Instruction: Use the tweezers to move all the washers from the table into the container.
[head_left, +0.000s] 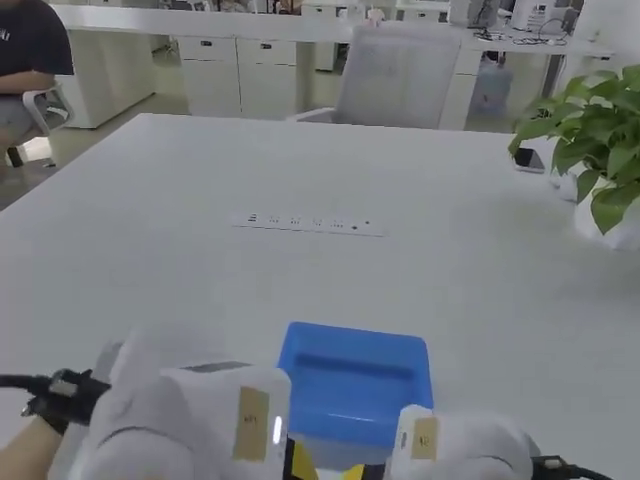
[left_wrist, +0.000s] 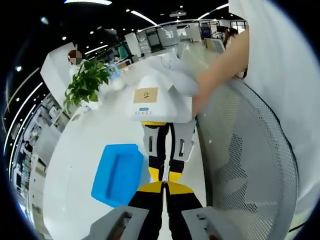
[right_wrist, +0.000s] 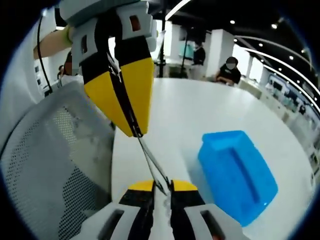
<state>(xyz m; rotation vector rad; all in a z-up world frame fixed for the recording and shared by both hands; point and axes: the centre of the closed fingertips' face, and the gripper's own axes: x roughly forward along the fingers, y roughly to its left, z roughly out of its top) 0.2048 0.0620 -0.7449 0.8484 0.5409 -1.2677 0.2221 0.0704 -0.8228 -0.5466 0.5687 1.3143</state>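
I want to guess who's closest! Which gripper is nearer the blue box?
Right, narrowly. In the head view the right gripper lies along the near side of the blue box; the left gripper, holding the tweezers, sits past its left corner.

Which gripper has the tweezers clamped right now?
The left gripper: its yellow fingers are shut on the tweezers, whose tips point toward the right gripper.

Bright, even light falls from ceiling strips (left_wrist: 144, 18) and spot lamps (right_wrist: 232, 22). The white surface (head_left: 450, 260) looks washed out and shadows stay faint, with a soft one beside the blue container (right_wrist: 237, 175). The head view is soft throughout, its bottom edge blurred and overexposed. Both gripper views bend strongly toward their edges, yet the tweezers (right_wrist: 150, 160) read crisply at centre.
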